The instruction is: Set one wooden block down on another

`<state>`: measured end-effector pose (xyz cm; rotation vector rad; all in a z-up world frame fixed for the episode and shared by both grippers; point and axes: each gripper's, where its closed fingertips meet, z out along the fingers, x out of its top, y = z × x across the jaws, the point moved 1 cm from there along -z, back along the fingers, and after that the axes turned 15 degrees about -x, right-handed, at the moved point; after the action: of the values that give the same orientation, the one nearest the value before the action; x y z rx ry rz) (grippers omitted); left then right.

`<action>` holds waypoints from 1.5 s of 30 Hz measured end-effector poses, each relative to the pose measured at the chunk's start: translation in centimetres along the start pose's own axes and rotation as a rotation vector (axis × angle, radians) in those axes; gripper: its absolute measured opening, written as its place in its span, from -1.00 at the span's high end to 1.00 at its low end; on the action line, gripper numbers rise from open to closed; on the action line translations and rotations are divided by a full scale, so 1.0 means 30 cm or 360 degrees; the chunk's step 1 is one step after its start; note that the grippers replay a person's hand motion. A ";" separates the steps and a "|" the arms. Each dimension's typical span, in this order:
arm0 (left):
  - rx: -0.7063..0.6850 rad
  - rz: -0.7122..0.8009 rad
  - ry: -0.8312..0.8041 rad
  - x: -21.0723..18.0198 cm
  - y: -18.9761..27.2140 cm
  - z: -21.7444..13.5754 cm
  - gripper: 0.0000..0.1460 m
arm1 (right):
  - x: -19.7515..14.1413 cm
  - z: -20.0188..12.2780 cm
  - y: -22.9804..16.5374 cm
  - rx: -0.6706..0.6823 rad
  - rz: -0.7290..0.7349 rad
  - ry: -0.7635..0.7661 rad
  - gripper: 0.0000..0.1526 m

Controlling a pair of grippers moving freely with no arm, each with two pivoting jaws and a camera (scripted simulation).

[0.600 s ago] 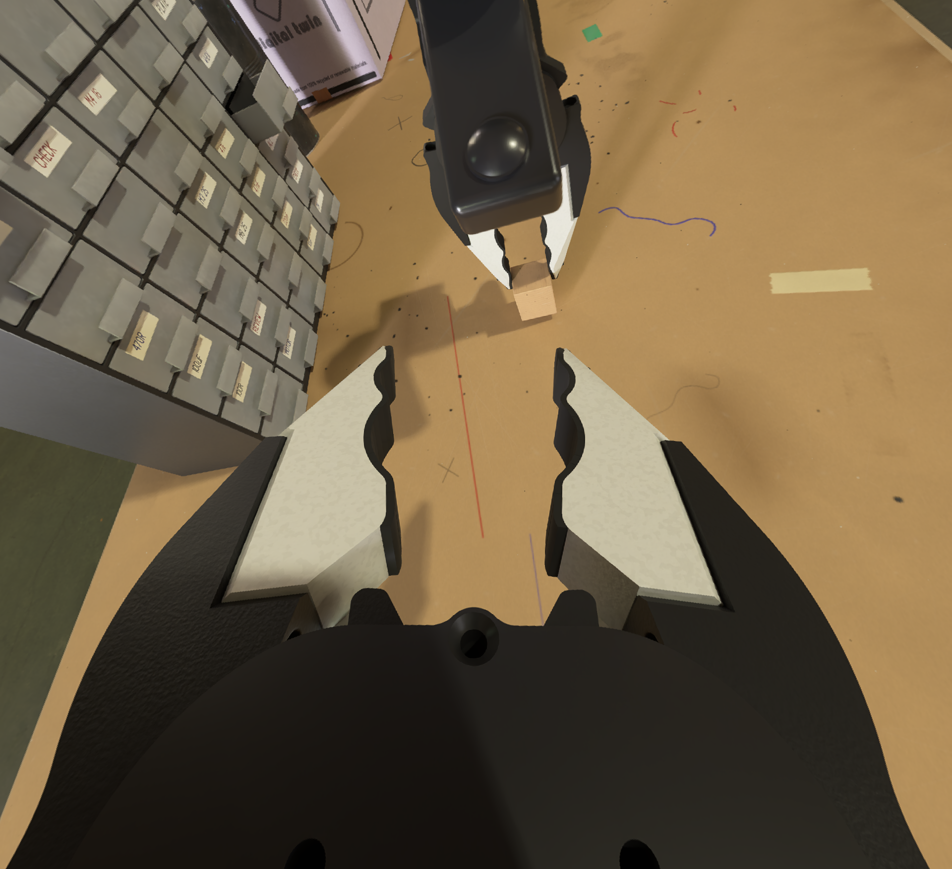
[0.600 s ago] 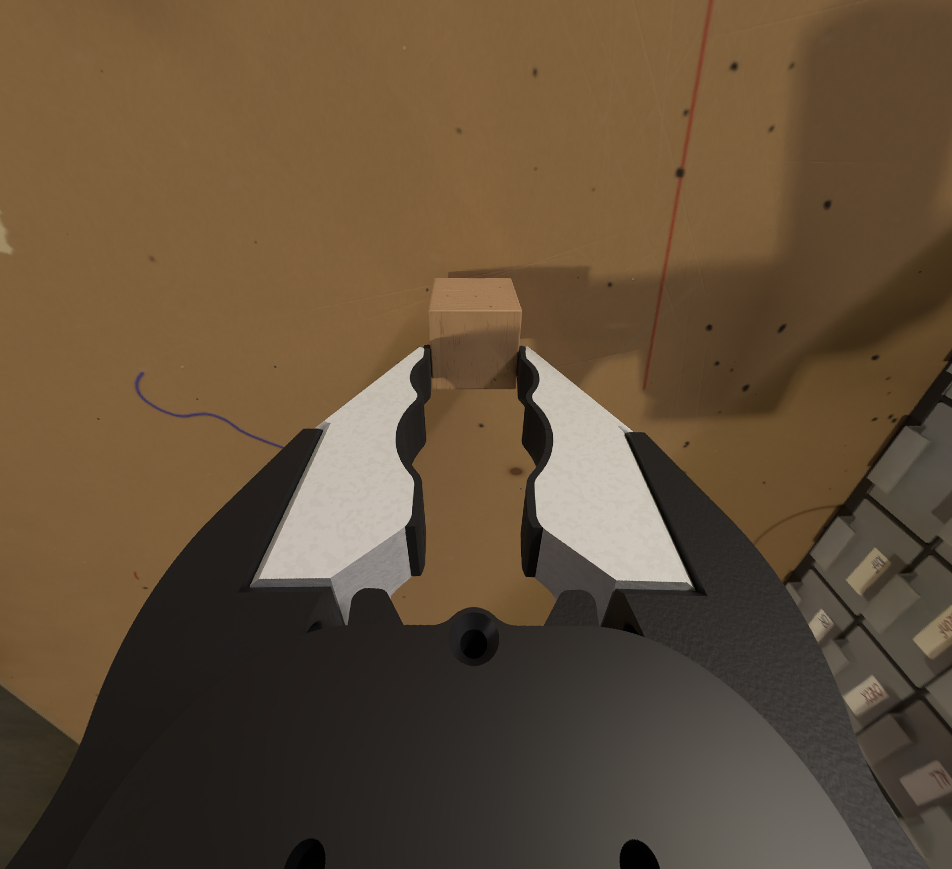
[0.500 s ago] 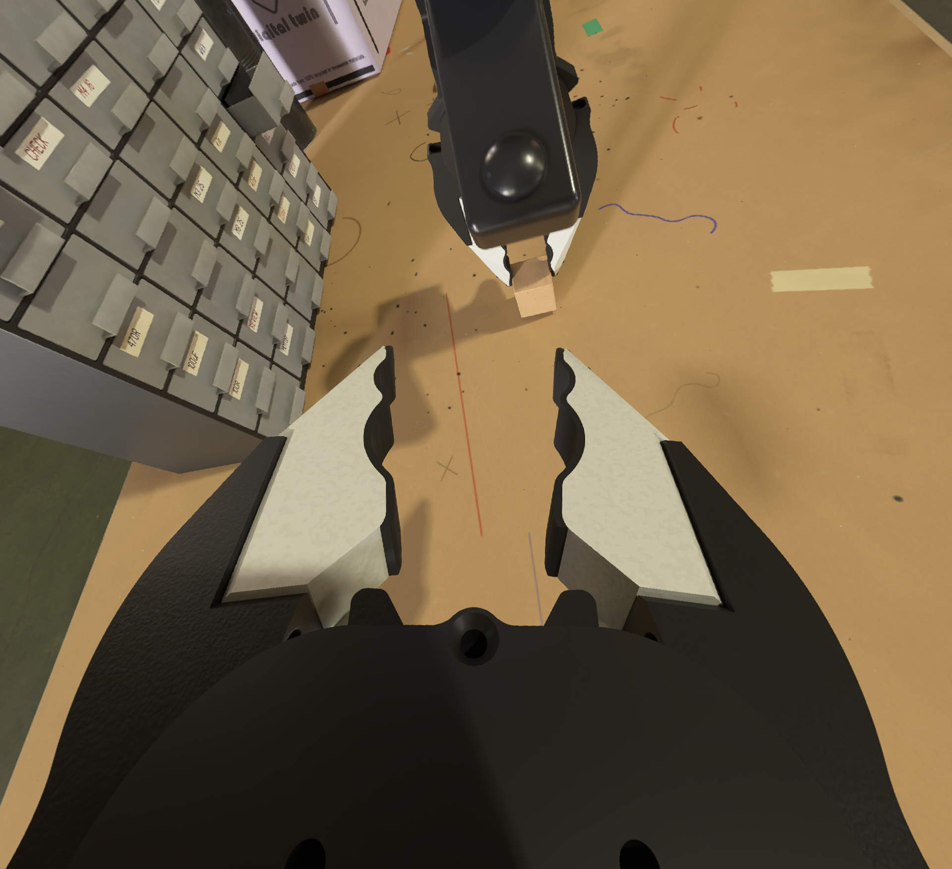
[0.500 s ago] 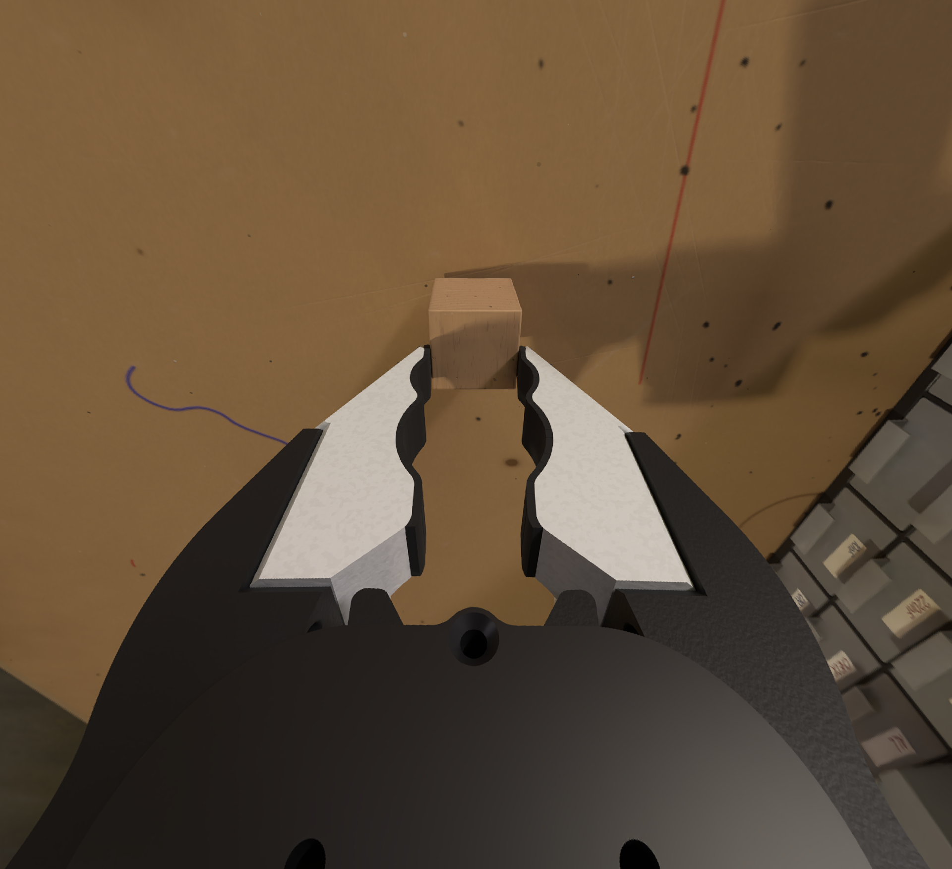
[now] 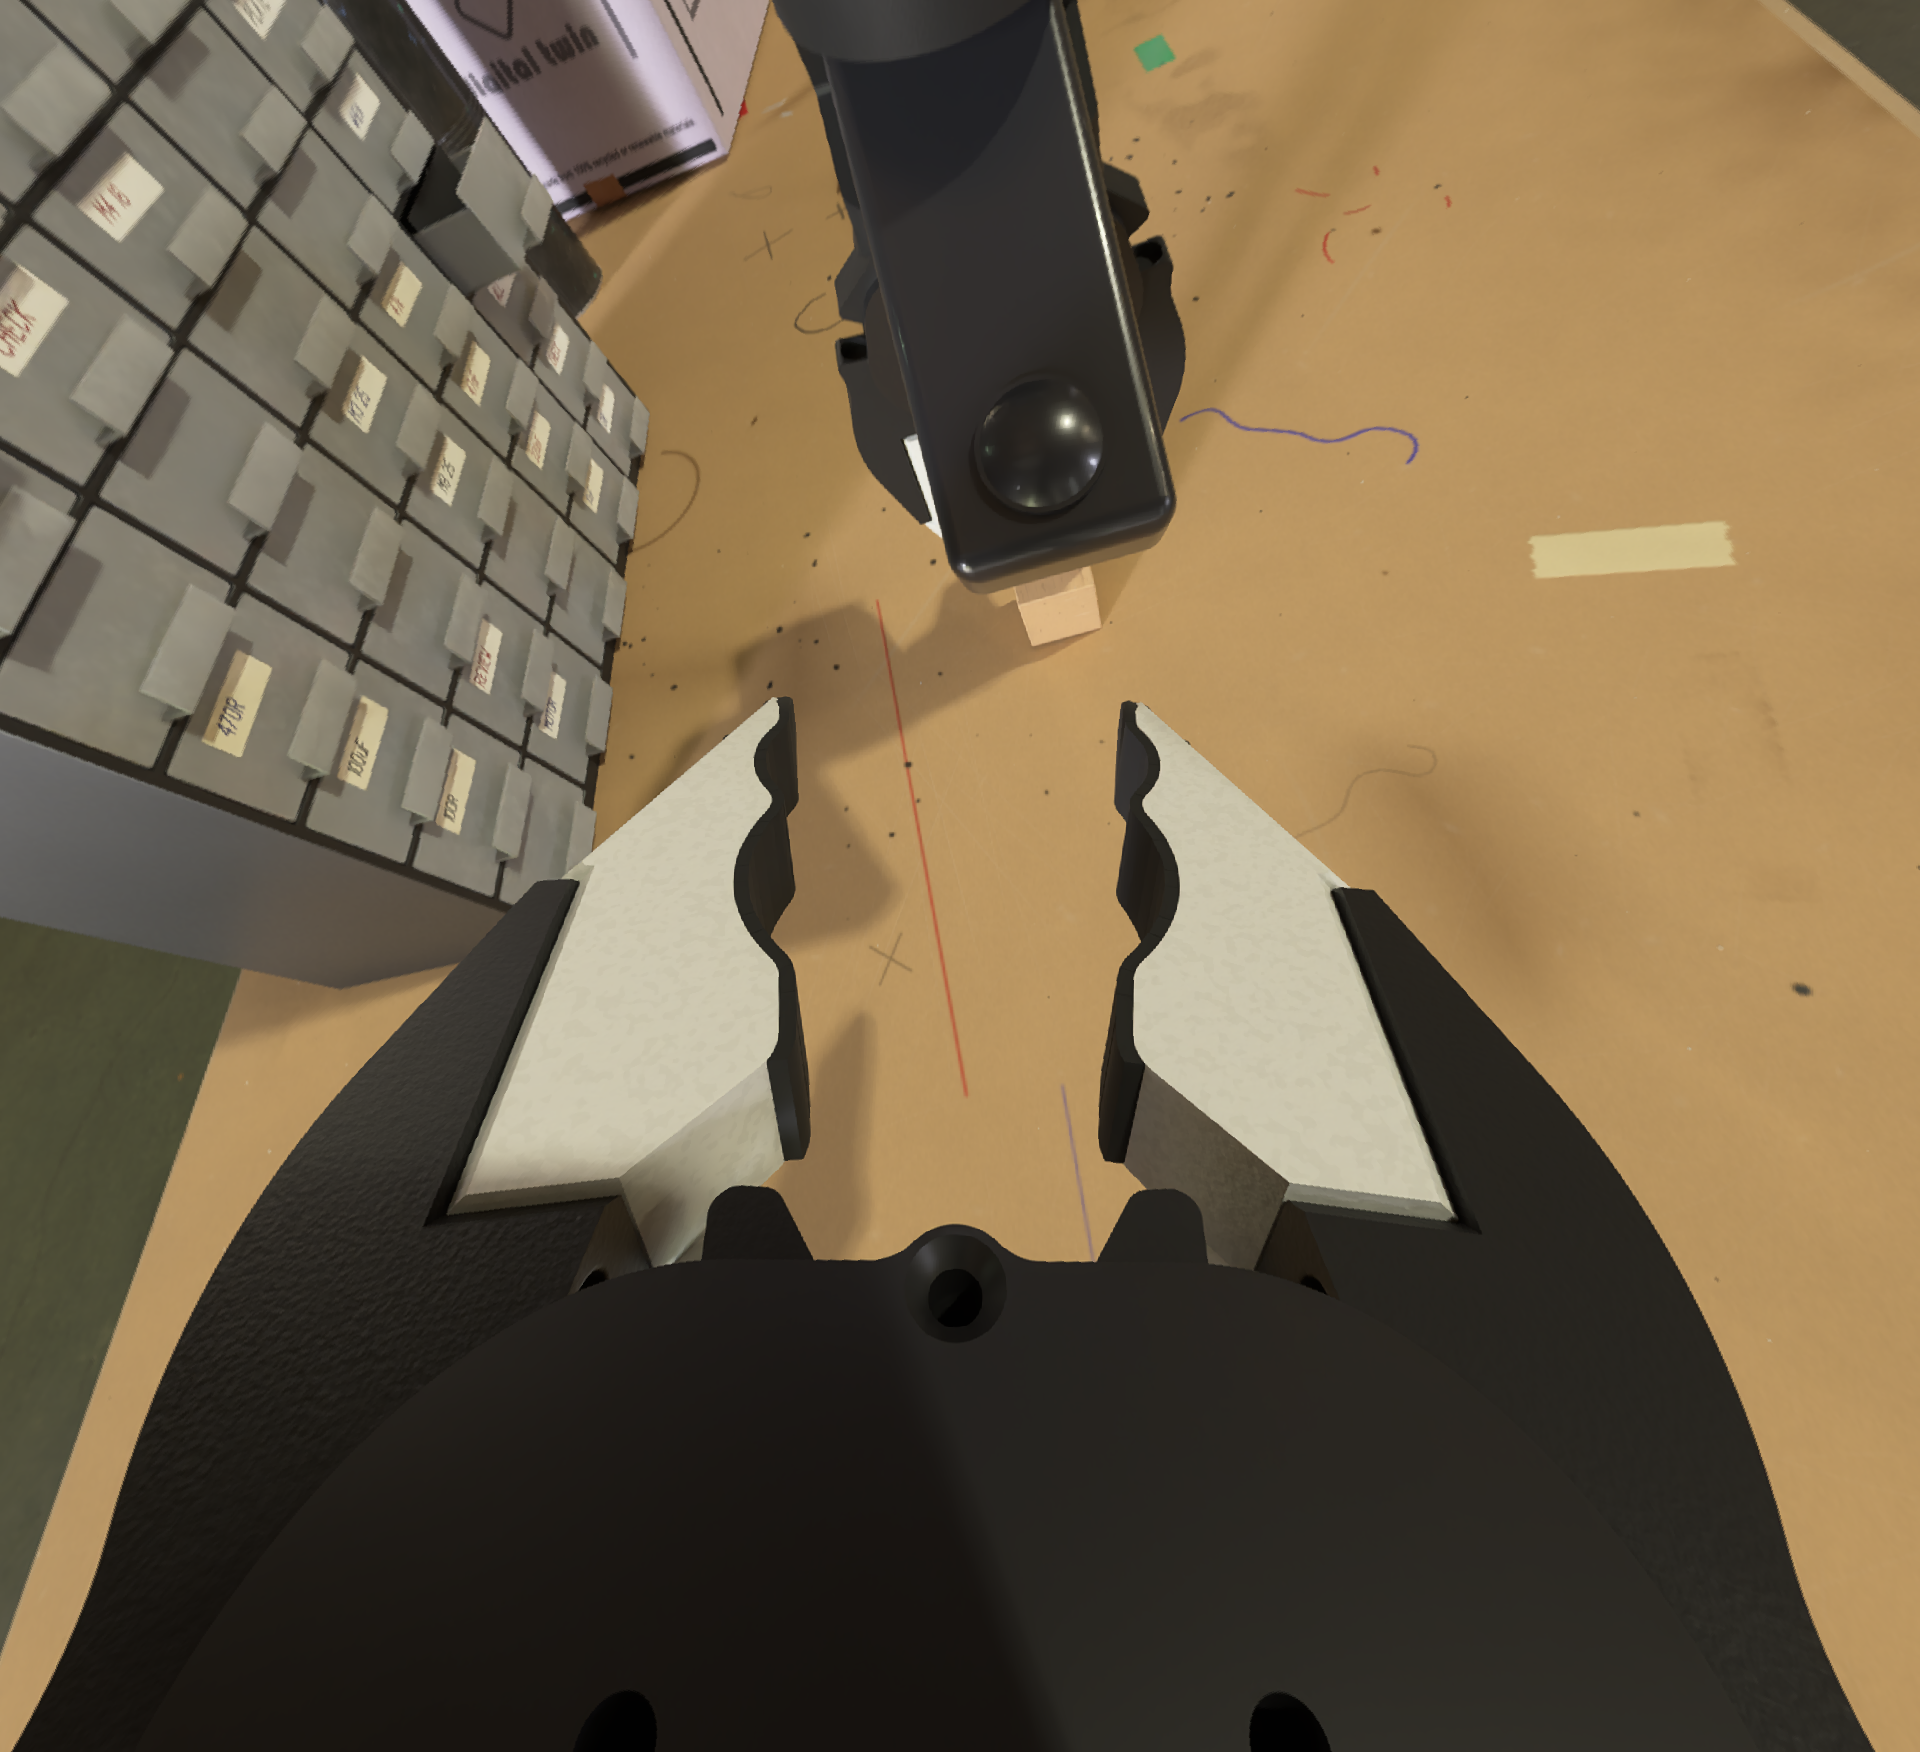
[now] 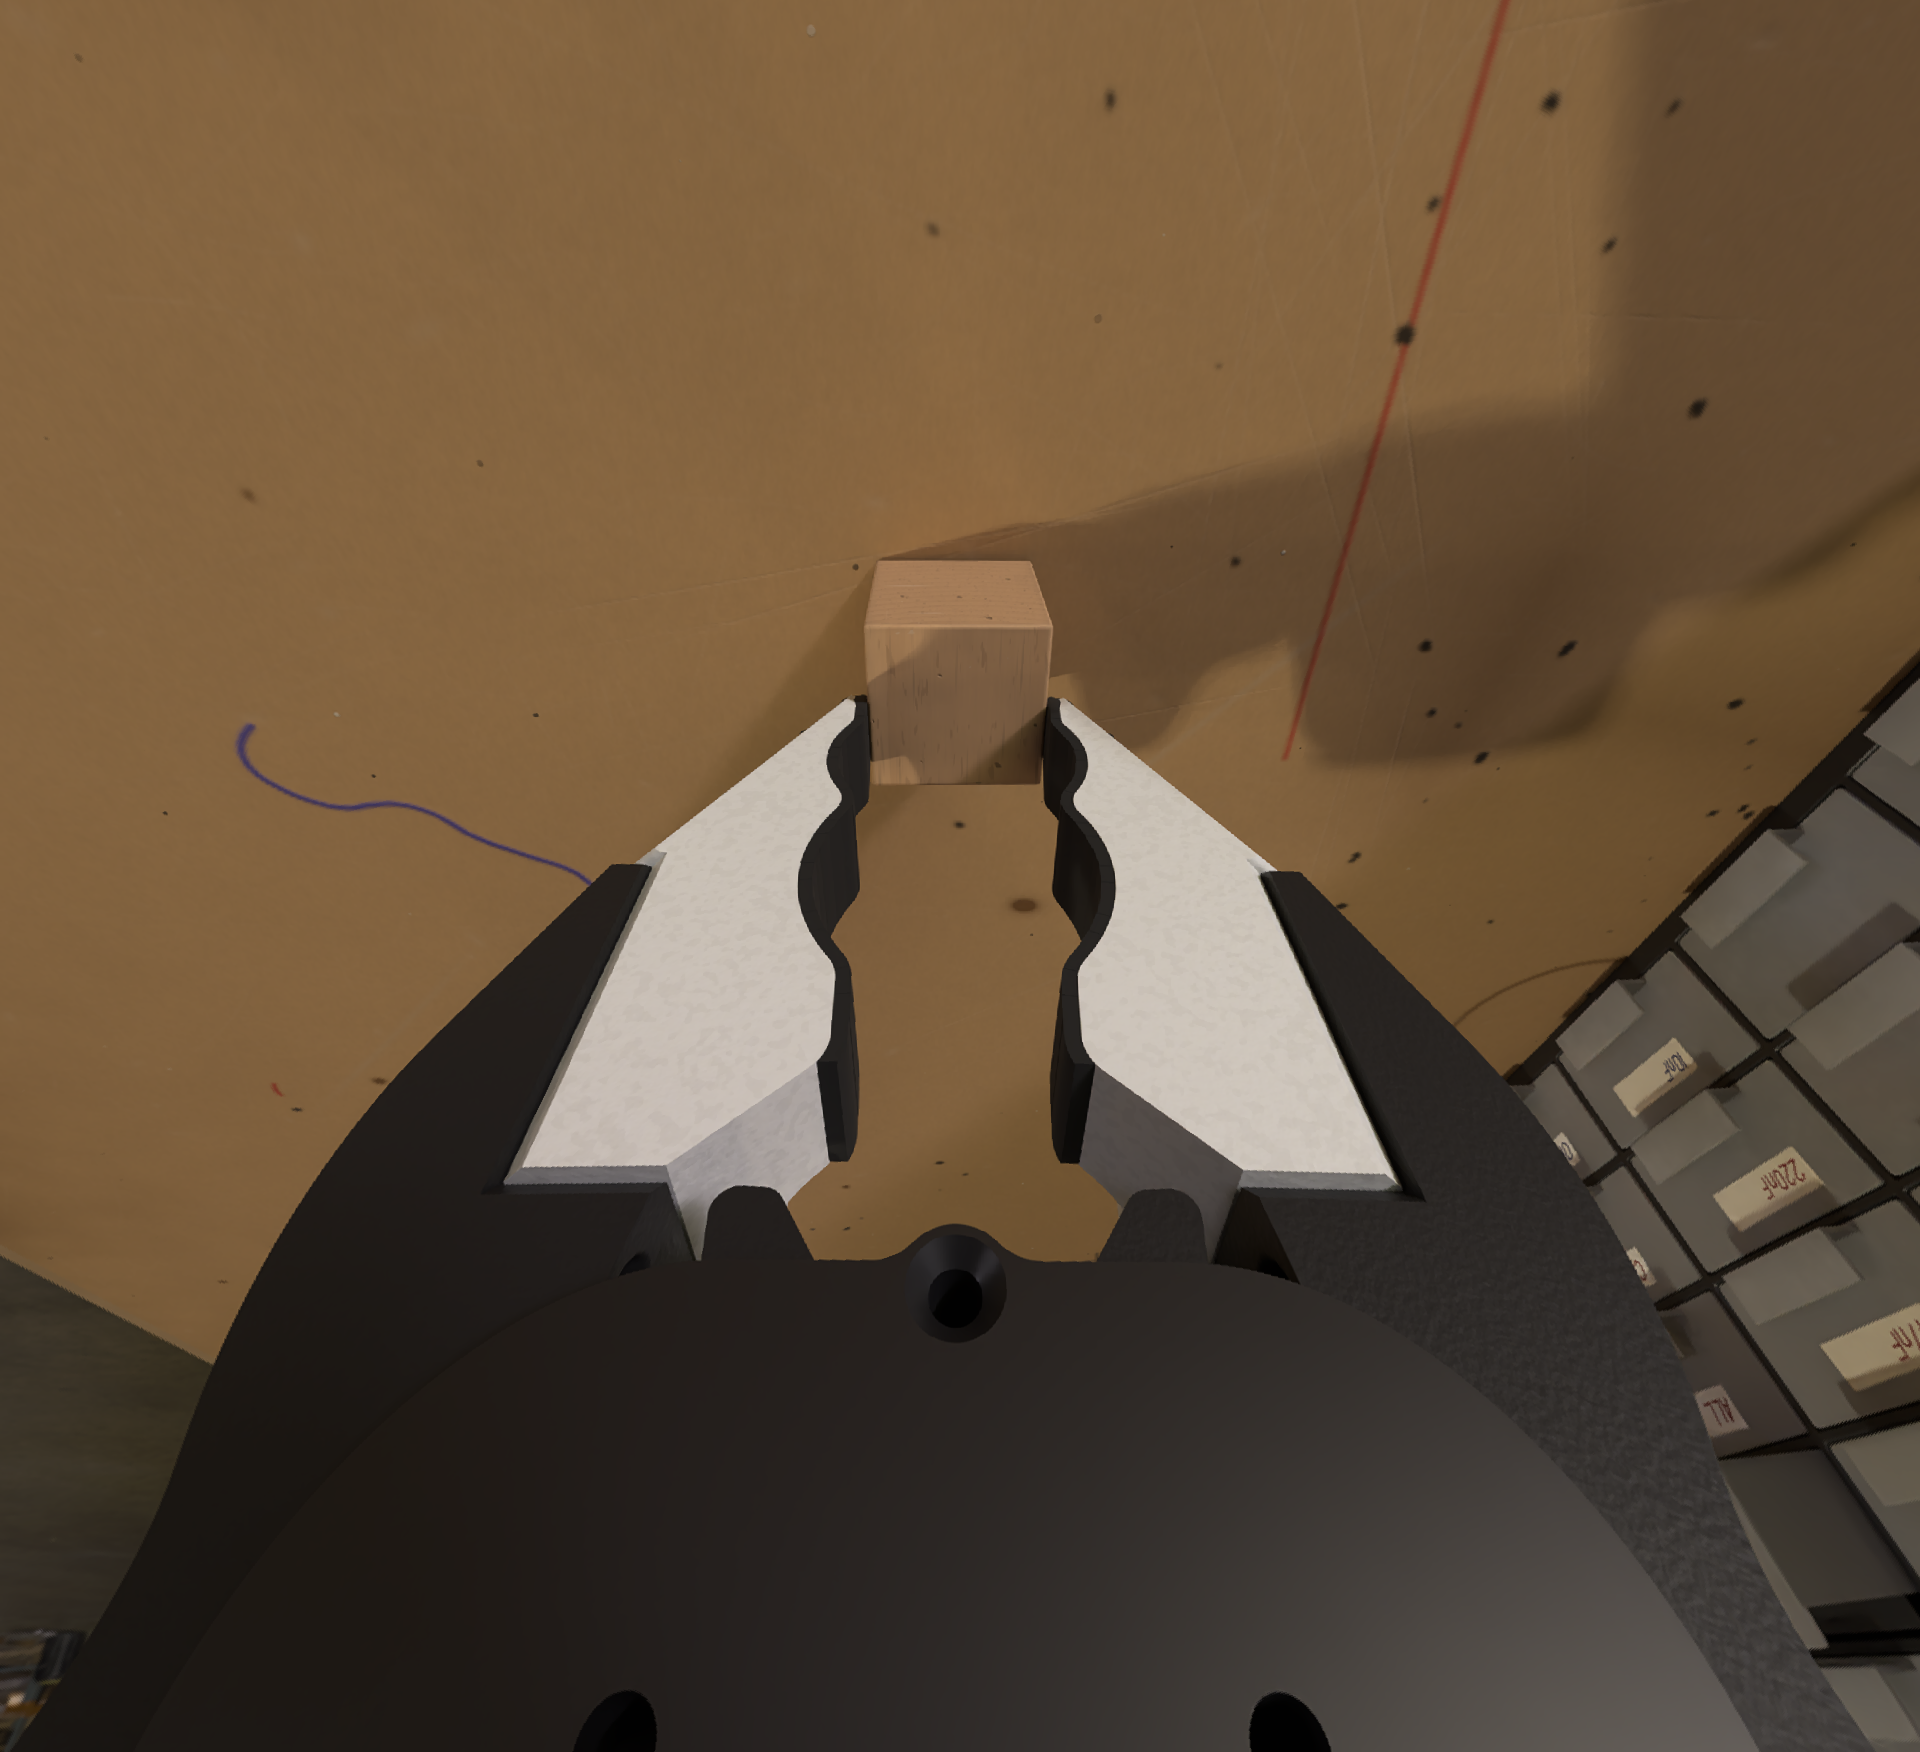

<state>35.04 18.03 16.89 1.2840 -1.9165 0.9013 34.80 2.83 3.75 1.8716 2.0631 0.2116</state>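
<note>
A light wooden block (image 6: 956, 694) sits between the fingertips of my right gripper (image 6: 954, 715), which is shut on its two sides just above the brown table (image 6: 520, 248). I cannot tell whether the block touches the table. In the left wrist view the right gripper's dark body (image 5: 997, 248) hangs over the block (image 5: 1060, 616) and hides most of it. My left gripper (image 5: 951, 715) is open and empty, a little short of the block. I see no second block.
A grey drawer cabinet (image 5: 260, 455) stands along the left and also shows in the right wrist view (image 6: 1766, 1131). A white cardboard box (image 5: 582, 19) stands behind it. A strip of tape (image 5: 1631, 549) and a green square (image 5: 1153, 52) lie flat on the table.
The right gripper has swung over, so its body now covers its fingers and most of the block in the left wrist view. The block stays in its fingertips. The left gripper has not moved.
</note>
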 end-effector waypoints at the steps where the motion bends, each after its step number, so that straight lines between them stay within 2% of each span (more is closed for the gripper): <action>1: -0.0001 0.0012 0.0013 0.006 0.001 -0.001 0.15 | 0.000 0.000 0.000 -0.0001 0.0005 0.0001 0.57; 15: 0.0042 0.0081 0.0087 0.046 -0.003 -0.013 0.10 | 0.001 0.002 -0.002 -0.0033 0.0073 0.0063 0.57; 27: 0.0017 0.0094 -0.0019 0.053 -0.013 0.037 0.10 | 0.001 0.003 -0.005 -0.0071 0.0105 0.0152 0.57; 33: -0.0028 0.0066 -0.0048 0.037 -0.023 0.063 0.09 | 0.001 0.002 -0.006 -0.0083 0.0113 0.0142 0.57; 45: -0.0016 0.0096 0.0010 0.042 -0.022 0.043 0.12 | 0.002 0.000 -0.009 -0.0101 0.0096 0.0137 0.57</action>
<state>35.10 16.15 17.31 1.2218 -1.9619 0.9241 34.55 2.85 3.66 1.9192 2.0315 0.3747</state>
